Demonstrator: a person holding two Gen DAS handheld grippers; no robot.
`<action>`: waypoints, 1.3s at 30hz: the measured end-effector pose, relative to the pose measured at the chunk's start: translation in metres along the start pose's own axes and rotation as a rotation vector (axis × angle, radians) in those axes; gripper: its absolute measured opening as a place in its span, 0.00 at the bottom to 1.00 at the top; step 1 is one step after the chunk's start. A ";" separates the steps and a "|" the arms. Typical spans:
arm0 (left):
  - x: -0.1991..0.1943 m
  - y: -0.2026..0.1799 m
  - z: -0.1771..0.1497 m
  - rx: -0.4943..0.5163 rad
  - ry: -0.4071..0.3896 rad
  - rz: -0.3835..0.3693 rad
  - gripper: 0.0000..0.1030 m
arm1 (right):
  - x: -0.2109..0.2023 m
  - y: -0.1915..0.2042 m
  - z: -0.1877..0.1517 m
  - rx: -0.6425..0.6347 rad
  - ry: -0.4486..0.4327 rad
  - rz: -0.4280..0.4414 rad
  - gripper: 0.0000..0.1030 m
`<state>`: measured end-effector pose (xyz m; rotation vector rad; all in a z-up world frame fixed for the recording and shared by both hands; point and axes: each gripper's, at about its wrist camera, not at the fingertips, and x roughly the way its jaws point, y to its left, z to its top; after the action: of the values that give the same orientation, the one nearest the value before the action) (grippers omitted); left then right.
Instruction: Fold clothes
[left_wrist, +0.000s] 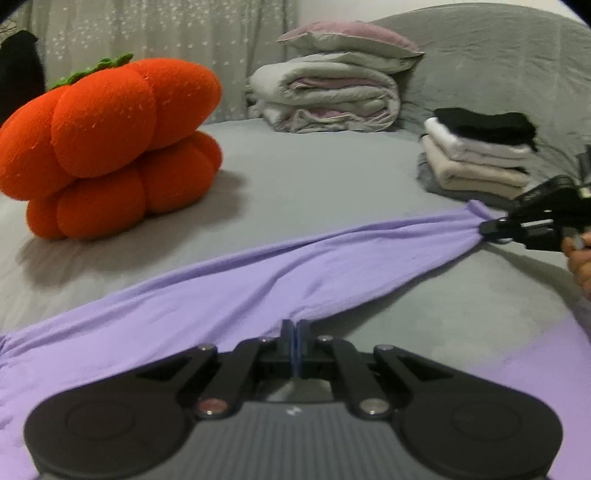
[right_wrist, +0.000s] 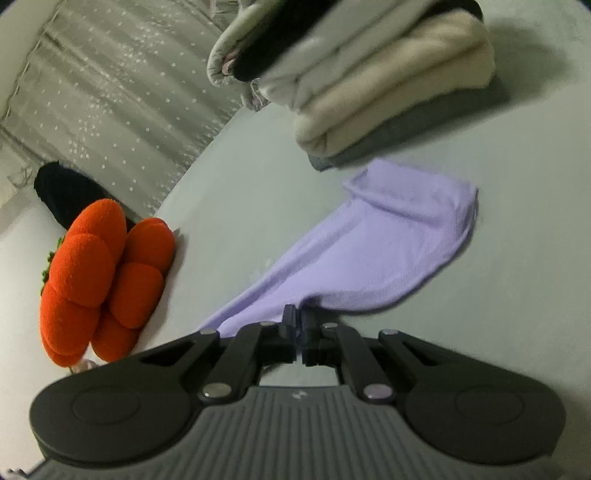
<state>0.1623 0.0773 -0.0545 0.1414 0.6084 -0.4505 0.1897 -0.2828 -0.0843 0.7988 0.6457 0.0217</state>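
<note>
A lilac garment (left_wrist: 236, 291) is stretched across the grey bed, running from the lower left up to the right. My left gripper (left_wrist: 295, 326) is shut on its near edge. At the far right of the left wrist view my right gripper (left_wrist: 487, 228) pinches the other bunched end, with a hand behind it. In the right wrist view the right gripper (right_wrist: 298, 317) is shut on the lilac garment (right_wrist: 388, 251), whose free end with a hemmed edge lies ahead on the bed.
A big orange pumpkin cushion (left_wrist: 110, 147) sits at the left on the grey bed (left_wrist: 314, 184). A stack of folded clothes (left_wrist: 480, 155), black on top, is at the right. Rolled bedding and a pillow (left_wrist: 332, 85) lie at the back by the curtain.
</note>
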 end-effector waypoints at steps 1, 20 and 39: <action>-0.002 0.001 -0.001 0.004 0.003 -0.017 0.01 | 0.000 0.001 0.000 -0.011 0.005 -0.011 0.03; 0.002 -0.009 -0.014 0.112 0.127 -0.087 0.06 | 0.008 0.013 -0.006 -0.174 0.072 -0.131 0.08; 0.036 -0.043 0.039 0.108 0.016 -0.155 0.43 | 0.017 0.063 0.012 -0.458 0.081 -0.001 0.45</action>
<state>0.1893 0.0161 -0.0434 0.2016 0.6137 -0.6328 0.2241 -0.2423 -0.0450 0.3561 0.6845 0.1954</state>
